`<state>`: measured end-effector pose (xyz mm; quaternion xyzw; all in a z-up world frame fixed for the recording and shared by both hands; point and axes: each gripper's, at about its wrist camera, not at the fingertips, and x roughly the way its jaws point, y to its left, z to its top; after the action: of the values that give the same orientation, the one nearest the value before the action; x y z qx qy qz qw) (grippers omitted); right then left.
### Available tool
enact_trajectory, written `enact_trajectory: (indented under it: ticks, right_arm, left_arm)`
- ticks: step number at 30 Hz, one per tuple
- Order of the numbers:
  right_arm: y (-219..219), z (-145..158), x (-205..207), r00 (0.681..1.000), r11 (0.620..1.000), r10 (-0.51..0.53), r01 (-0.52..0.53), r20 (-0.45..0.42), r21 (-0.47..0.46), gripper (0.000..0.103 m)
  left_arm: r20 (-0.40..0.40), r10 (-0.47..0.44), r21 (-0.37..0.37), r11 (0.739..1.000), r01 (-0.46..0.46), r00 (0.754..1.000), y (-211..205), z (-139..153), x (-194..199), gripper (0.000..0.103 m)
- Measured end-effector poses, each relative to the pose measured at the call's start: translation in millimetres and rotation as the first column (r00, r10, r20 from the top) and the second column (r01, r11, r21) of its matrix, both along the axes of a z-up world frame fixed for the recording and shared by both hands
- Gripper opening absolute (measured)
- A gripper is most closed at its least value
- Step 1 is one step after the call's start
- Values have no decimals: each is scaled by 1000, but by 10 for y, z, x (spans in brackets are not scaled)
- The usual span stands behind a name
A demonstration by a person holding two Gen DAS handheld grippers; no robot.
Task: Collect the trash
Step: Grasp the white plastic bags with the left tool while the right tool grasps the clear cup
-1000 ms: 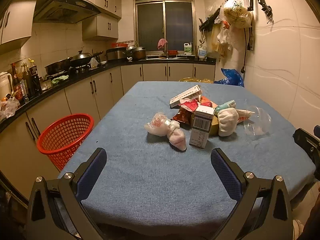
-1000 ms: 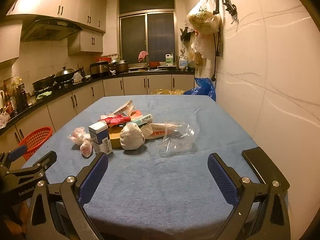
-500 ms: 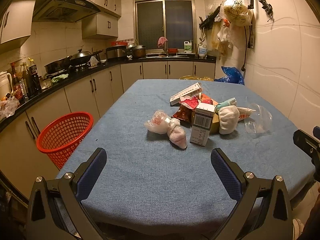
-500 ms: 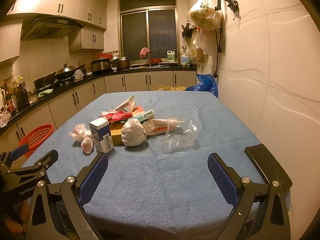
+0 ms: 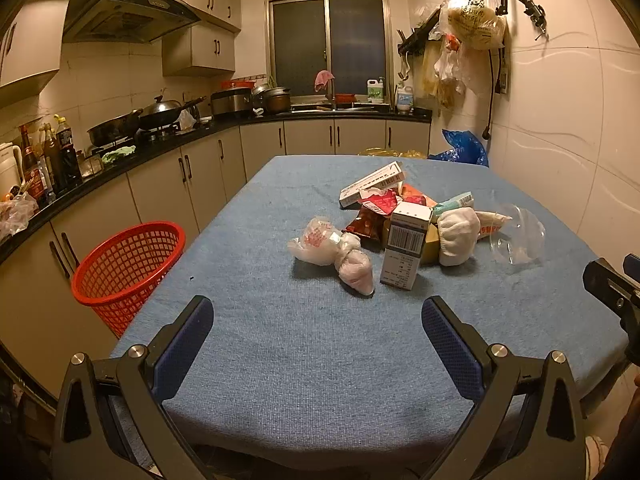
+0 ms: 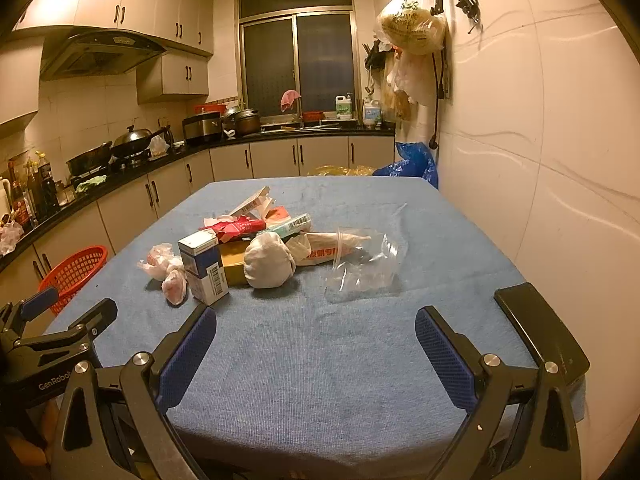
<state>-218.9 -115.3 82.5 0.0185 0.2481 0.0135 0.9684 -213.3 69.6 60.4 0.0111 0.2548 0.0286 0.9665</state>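
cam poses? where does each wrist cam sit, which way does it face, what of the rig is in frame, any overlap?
Left wrist: on the left gripper at the table's near edge, facing the trash pile and window; own open fingers show, right gripper at right edge.
Right wrist: on the right gripper, further right, same heading; own open fingers show, left gripper at lower left.
Shared: pile, red basket, table, counters.

Home kitchen: range hood (image 5: 128, 12), woks (image 5: 160, 112), cabinets (image 5: 192, 168).

trash pile (image 5: 404, 224) mid-table (image 5: 304, 360); basket (image 5: 128, 268) off table's left edge; phone (image 6: 540, 330) at right edge.
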Motion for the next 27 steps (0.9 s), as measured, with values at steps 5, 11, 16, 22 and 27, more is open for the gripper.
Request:
enact_trajectory:
  ticks: [5,11,16,22,27]
  right_arm:
    - [1,-26,39,1000,1000,11,-11,-16,8,101]
    - [-67,-47,130,999,999,24,-23,-39,27,98]
    - [-131,-82,262,995,996,55,-49,-80,76,96]
    - [-314,-35,408,994,991,59,-47,-97,127,87]
    - [-494,3,494,995,990,11,3,-95,143,87]
  left_arm:
    - [-8,-5,-1,1000,5,1000,72,9,50,103]
    - [-118,-39,-113,993,26,992,415,26,396,103]
    - [-205,-72,-201,979,30,976,575,17,813,90]
    - [-313,-148,-300,953,51,938,535,-99,1392,74]
    - [-368,-134,-310,950,14,920,446,-233,1739,73]
